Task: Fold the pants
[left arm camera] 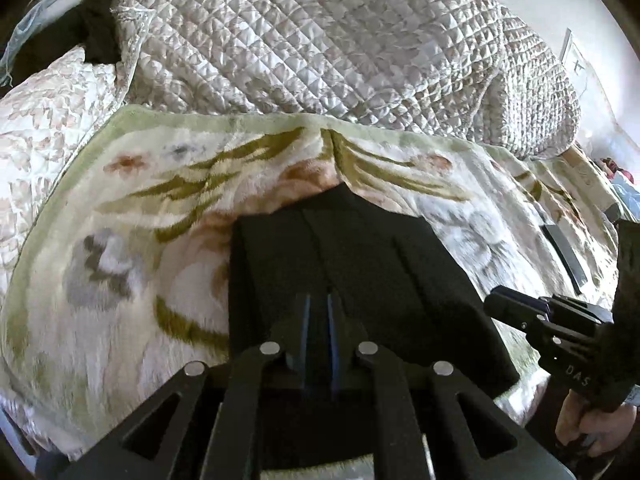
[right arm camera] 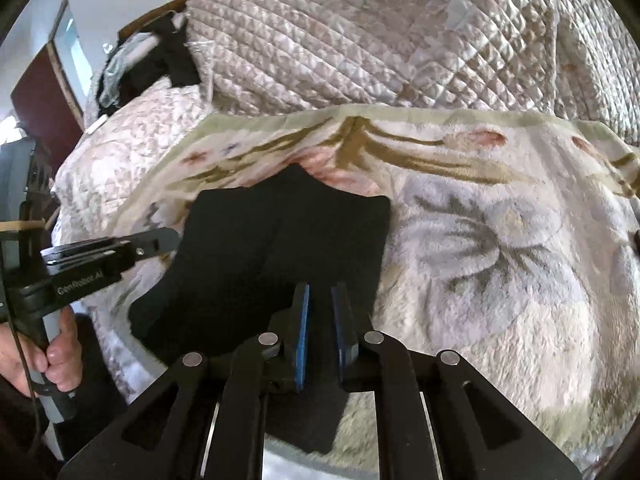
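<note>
Black pants (left arm camera: 360, 248) (right arm camera: 280, 232) lie folded into a short flat stack on a floral fleece blanket (left arm camera: 140, 240) (right arm camera: 500, 260). My left gripper (left arm camera: 319, 300) hangs over the near part of the stack. Its blue pads stand a narrow gap apart, with only the dark cloth below showing through. From the right wrist view the left gripper (right arm camera: 174, 238) sits at the stack's left edge. My right gripper (right arm camera: 321, 288) hovers over the stack's near right part, pads slightly apart, nothing pinched. In the left wrist view the right gripper (left arm camera: 494, 302) is just off the stack's right edge.
A bulky quilted bedspread (left arm camera: 320, 40) (right arm camera: 400, 40) is heaped behind the blanket. Dark clothes (left arm camera: 92, 36) (right arm camera: 160, 60) lie at the far left by a dark door (right arm camera: 44, 100). A person's hands (left arm camera: 592, 428) (right arm camera: 60, 360) hold the gripper handles at the bed's near edge.
</note>
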Tool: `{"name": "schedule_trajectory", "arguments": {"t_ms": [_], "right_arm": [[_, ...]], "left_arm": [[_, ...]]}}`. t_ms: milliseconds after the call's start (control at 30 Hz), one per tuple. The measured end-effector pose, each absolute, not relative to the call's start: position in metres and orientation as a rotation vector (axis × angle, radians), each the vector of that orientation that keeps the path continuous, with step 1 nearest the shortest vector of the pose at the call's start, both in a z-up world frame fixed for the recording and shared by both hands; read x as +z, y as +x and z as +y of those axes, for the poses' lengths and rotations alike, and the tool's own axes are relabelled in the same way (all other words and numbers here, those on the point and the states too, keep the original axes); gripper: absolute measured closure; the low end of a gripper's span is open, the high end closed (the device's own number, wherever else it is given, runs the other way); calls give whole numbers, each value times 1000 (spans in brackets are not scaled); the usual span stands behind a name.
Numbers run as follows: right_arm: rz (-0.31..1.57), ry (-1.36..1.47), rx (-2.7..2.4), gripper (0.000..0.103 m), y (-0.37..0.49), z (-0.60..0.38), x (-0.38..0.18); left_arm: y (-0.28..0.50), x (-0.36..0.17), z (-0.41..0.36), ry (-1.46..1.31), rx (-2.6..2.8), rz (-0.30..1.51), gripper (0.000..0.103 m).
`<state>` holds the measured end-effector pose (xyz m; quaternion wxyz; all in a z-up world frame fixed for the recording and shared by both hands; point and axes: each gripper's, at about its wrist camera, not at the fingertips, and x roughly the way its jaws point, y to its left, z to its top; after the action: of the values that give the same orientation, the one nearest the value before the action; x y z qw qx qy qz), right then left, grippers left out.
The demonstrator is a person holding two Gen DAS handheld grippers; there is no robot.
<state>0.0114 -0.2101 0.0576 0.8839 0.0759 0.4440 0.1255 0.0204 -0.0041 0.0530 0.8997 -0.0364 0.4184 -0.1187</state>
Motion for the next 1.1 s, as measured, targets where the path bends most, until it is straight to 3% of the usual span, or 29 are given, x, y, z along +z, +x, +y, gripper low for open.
{"name": "schedule_trajectory", "arguments": {"t_ms": [133,267,300,367,500,733,800,867,933,1100], "right_arm": [[925,123,281,92,0,-199,58],[953,103,296,80,-10,-191,44],[973,92,286,80,-13,-189,36],[942,101,280,80,-18,-191,33],[940,102,275,80,-20,-190,33],[955,229,259,79,-14,-216,48],[957,278,256,76,-10,-226,48],[966,332,256,59,-7,-235,45],[968,374,260,51,-3,-240,43],[1006,434,283,51,11,-244,31]], "left_arm": [[7,48,-6,-70,-250,880,88],[-3,28,0,-64,-236,922,88],[-6,25,3,-64,-235,916,87],[-10,23,8,-50,-220,899,76],[-9,23,18,-89,-220,903,70],[0,28,43,-174,-201,912,69],[3,28,52,-217,-203,919,69],[7,27,57,-262,-216,929,69],[11,26,59,-293,-232,938,62],[21,21,54,-325,-283,946,57]]}}
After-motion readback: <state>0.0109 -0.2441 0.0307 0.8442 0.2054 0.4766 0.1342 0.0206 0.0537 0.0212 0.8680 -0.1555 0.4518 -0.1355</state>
